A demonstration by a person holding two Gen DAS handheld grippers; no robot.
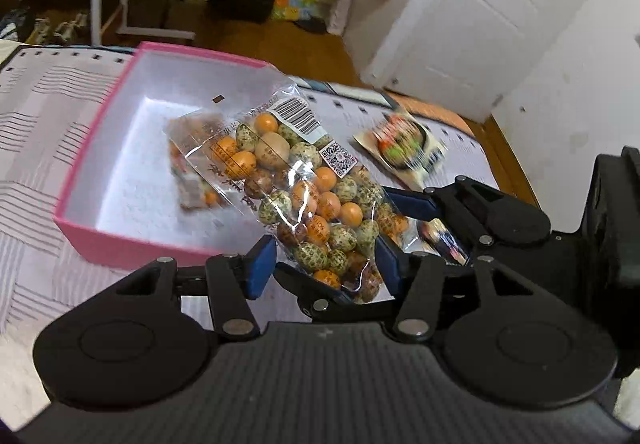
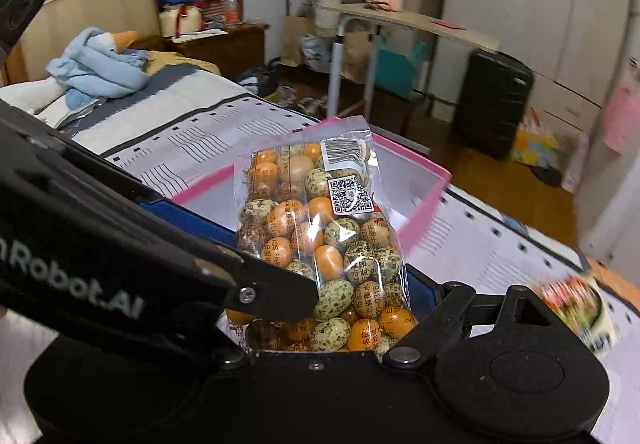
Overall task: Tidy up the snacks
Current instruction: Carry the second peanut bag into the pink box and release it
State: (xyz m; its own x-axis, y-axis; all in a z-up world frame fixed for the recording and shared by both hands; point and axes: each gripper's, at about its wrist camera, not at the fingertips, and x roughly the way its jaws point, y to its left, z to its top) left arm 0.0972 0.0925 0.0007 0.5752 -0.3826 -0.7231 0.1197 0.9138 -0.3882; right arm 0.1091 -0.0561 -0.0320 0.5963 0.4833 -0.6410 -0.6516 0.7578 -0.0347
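Observation:
A clear bag of orange and speckled coated nuts (image 1: 304, 191) hangs over the near edge of the pink box (image 1: 100, 99) on the bed. My right gripper (image 2: 320, 284) is shut on the bag's lower end (image 2: 320, 240); its black body shows in the left wrist view (image 1: 472, 211). My left gripper (image 1: 324, 264) is open, its blue pads either side of the bag's bottom. A smaller snack packet (image 1: 192, 179) lies inside the box. Another snack pack (image 1: 404, 147) lies on the bed right of the box, also in the right wrist view (image 2: 576, 308).
The striped bedspread (image 1: 40, 131) surrounds the box. A blue blanket and goose toy (image 2: 100, 63) lie near the headboard. Beyond the bed edge are a wooden floor, a black suitcase (image 2: 496, 103), a side table (image 2: 408, 23) and a white door (image 1: 460, 15).

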